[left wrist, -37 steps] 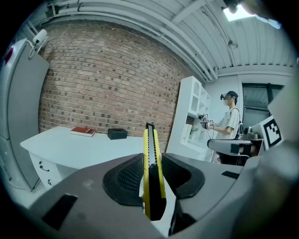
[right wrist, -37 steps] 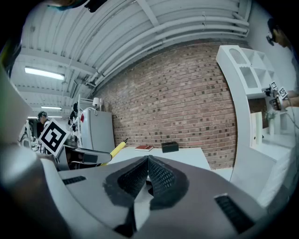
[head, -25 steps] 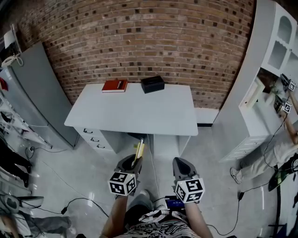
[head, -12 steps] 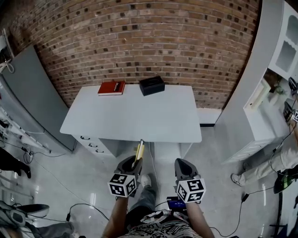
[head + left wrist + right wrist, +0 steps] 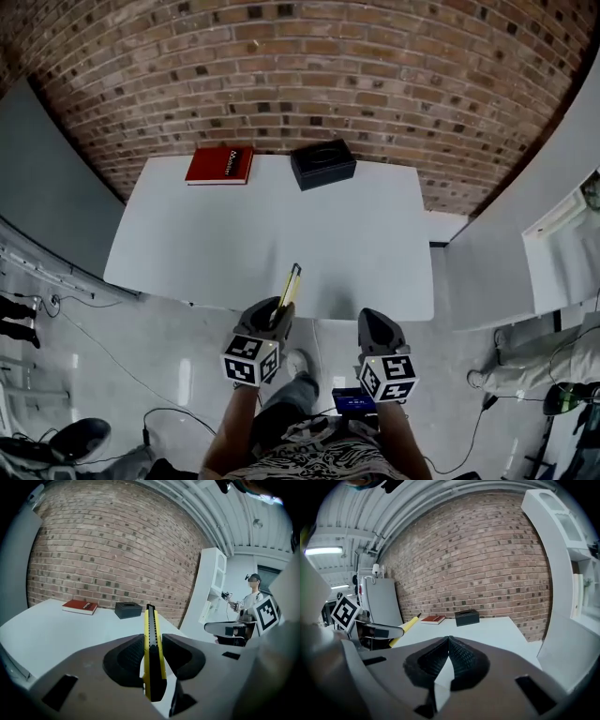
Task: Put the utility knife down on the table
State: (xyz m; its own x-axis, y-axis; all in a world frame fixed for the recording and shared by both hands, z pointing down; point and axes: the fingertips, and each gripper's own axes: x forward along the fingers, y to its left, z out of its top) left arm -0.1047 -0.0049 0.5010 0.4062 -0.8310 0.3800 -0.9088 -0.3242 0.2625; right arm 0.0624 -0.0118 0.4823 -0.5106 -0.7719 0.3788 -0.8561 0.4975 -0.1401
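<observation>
A yellow and black utility knife is clamped between the jaws of my left gripper, its tip pointing forward toward the brick wall. In the head view the utility knife sticks out over the near edge of the white table, with the left gripper just short of that edge. My right gripper hovers beside it at the table's near edge, jaws shut with nothing between them. The knife shows at the left of the right gripper view.
A red book and a black box lie at the table's far edge against the brick wall. A grey cabinet stands at the left, a white cabinet at the right. Cables run over the floor.
The view has come closer to the table. Both grippers have moved forward up to its near edge, and the knife tip now reaches over the tabletop.
</observation>
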